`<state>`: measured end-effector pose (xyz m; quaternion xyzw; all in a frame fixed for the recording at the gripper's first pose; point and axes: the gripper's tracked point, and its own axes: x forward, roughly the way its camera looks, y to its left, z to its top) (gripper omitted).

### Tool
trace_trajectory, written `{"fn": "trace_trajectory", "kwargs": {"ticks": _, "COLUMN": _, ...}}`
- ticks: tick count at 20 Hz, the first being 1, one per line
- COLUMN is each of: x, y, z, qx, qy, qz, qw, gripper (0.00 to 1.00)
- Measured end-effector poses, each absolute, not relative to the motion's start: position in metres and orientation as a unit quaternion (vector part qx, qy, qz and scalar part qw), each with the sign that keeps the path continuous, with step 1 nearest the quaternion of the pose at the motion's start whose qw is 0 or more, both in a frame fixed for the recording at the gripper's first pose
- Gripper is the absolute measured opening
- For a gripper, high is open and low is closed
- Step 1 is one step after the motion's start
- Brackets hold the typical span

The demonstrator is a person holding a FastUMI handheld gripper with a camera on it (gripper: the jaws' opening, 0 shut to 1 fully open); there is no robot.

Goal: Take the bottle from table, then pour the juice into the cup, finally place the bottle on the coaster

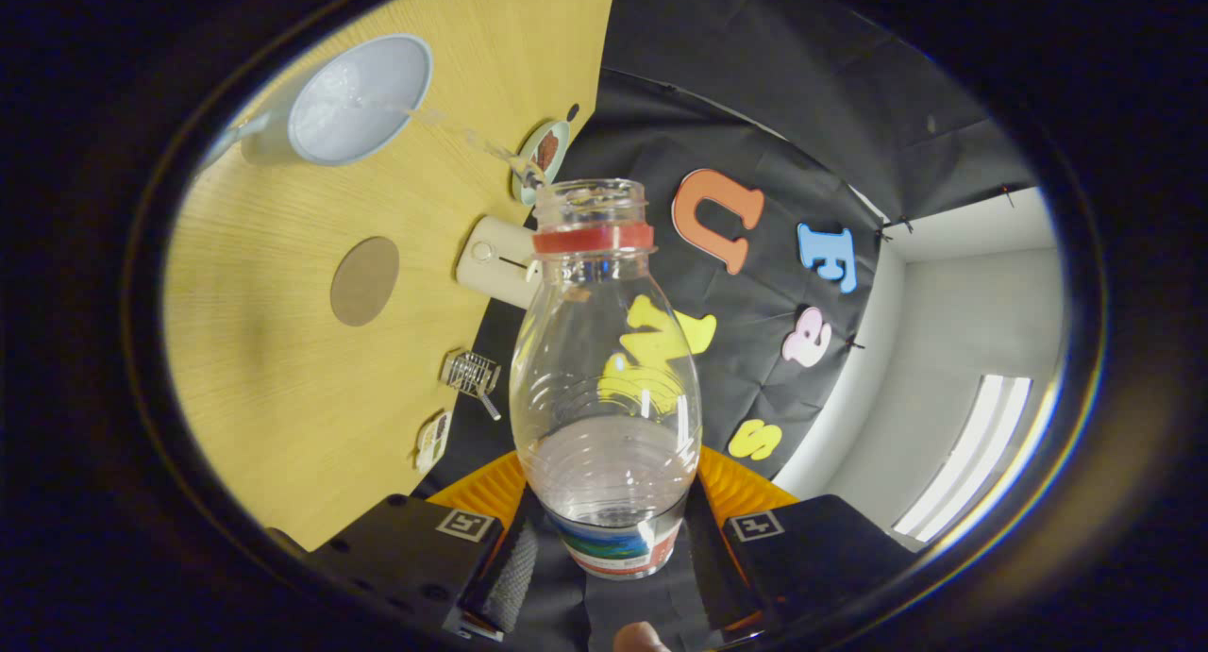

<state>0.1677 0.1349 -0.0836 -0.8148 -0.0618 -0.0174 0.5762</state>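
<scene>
Two steps remain: finishing the pour and setting the bottle (604, 378) on the coaster (364, 281).
Claw (609, 548) fingers clamp the clear ribbed plastic bottle between them, tilted; a thin stream arcs from its mouth into the smooth pale cup (359, 100) beyond. Flat round coaster lies on the wood-grain table (274, 388), nearer than the cup.

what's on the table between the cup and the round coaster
Bare wood of the table lies between the cup and the coaster, in the gripper view.
</scene>
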Motion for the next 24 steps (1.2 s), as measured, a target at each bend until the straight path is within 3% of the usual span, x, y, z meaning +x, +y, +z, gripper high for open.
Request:
{"fn": "trace_trajectory", "kwargs": {"ticks": 16, "x": 0.164, "y": 0.148, "z": -0.062, "qx": -0.838, "qy": -0.093, "qz": -0.033, "qw": 0.536, "gripper": 0.76}}
{"fn": "trace_trajectory", "kwargs": {"ticks": 24, "x": 0.162, "y": 0.150, "z": -0.063, "qx": -0.833, "qy": -0.096, "qz": -0.028, "qw": 0.545, "gripper": 0.75}}
